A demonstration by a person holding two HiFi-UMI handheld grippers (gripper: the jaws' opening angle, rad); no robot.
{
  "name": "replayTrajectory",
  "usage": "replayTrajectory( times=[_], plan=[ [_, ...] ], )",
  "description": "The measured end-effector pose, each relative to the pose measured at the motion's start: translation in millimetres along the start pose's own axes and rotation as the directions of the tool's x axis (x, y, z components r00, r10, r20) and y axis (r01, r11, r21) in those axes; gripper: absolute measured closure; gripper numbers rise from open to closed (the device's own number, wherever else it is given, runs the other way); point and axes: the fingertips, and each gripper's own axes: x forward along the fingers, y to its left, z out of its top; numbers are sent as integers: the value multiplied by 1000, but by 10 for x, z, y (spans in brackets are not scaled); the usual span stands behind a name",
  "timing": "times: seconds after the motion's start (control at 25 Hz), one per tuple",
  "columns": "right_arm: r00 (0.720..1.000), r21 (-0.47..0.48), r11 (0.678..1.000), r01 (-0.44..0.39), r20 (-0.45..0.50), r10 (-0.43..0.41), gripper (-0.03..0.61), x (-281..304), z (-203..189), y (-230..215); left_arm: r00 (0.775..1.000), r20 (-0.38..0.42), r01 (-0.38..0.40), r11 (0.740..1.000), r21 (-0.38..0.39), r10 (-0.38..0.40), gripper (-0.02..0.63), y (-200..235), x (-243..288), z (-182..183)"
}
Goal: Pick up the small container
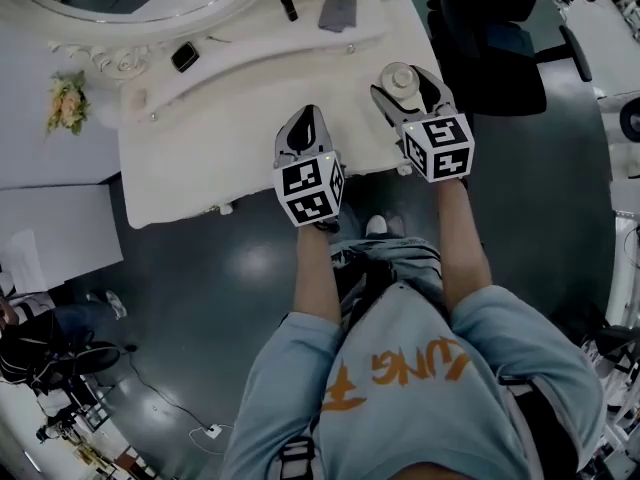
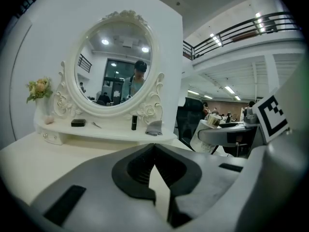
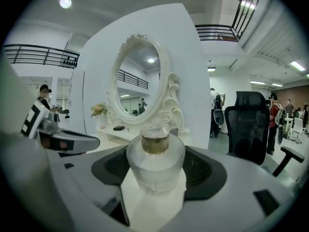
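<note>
The small container (image 3: 155,170) is a frosted glass jar with a clear round lid. My right gripper (image 1: 408,86) is shut on it, one jaw on each side of its body. In the head view the small container (image 1: 401,76) is over the right front part of the white dressing table (image 1: 200,148). Whether it rests on the tabletop or hangs above it, I cannot tell. My left gripper (image 1: 305,120) is over the table's front edge, to the left of the right one. Its jaws meet at the tips with nothing between them, as the left gripper (image 2: 154,147) view shows.
An oval mirror (image 2: 115,62) in an ornate white frame stands at the back of the table. Its shelf holds a black box (image 1: 184,56), a dark tube (image 1: 289,8) and a folded grey cloth (image 1: 338,11). Flowers (image 1: 66,103) stand at the left. A black office chair (image 1: 490,48) is on the right.
</note>
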Motion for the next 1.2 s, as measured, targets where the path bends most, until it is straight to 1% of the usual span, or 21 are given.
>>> replayTrajectory(
  times=[0.2,0.32,0.44,0.68,1.2],
  plan=[
    [996,-16,1000,-9,85,10,252,-393,333,-55,997,77,13,1000,9,-14,592,-182,-111,267],
    [993,-23,1000,13,121,-10,252,-558,489,-181,993,117,27,999,26,-30,592,-304,-123,432],
    [990,-33,999,29,138,-25,252,-644,578,-272,989,145,30,999,39,-36,592,-370,-116,569],
    [987,-19,999,40,154,-36,252,-723,623,-378,987,156,32,997,67,-43,592,-460,-119,681],
    [985,-9,999,40,168,-38,252,-754,649,-500,986,155,41,995,89,-55,592,-563,-40,739]
  ],
)
